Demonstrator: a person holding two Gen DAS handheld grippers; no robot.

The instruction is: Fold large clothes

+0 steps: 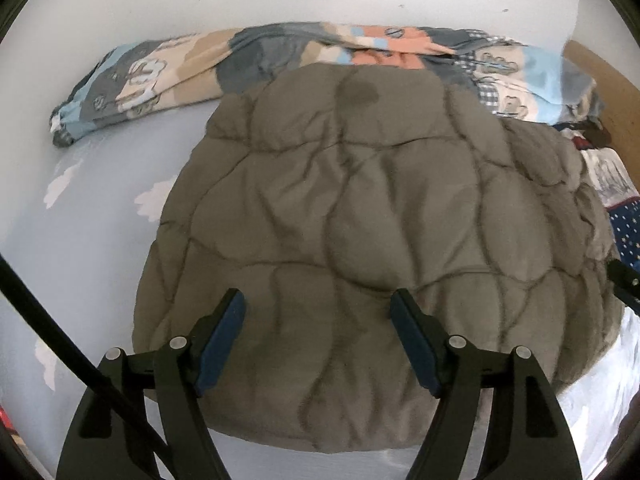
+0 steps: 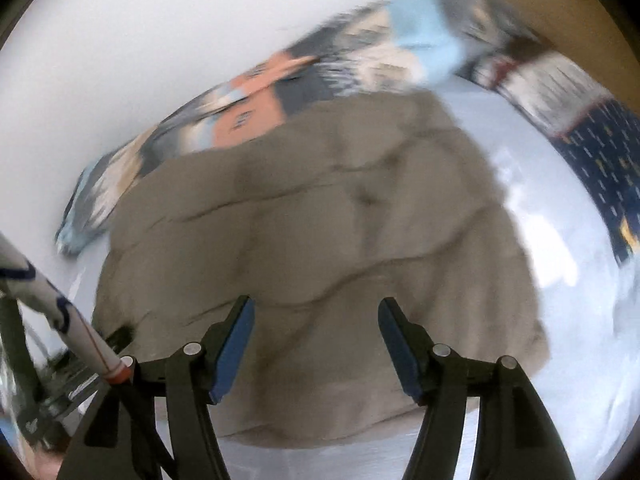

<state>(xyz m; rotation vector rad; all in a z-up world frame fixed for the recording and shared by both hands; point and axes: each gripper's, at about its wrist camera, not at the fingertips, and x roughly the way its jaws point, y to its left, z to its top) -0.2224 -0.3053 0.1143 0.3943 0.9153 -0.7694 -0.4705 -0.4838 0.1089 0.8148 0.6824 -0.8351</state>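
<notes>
A padded, quilted taupe jacket [image 1: 360, 208] lies bunched in a rounded heap on a pale blue bed sheet [image 1: 92, 216]. My left gripper [image 1: 318, 296] hovers over the jacket's near edge, jaws apart, blue pads [image 1: 222, 344] free of the fabric. The right wrist view is smeared by motion. It shows the same jacket [image 2: 320, 208] under my right gripper [image 2: 317, 303], which is also open with nothing between its fingers. Both grippers point steeply down at the near part of the jacket.
A rolled patterned blanket [image 1: 280, 56] lies along the white wall behind the jacket. A dark blue starred cloth [image 1: 628, 228] and a wooden headboard [image 1: 608, 88] are at the right. A white sleeve [image 2: 40, 292] reaches in at the left of the right wrist view.
</notes>
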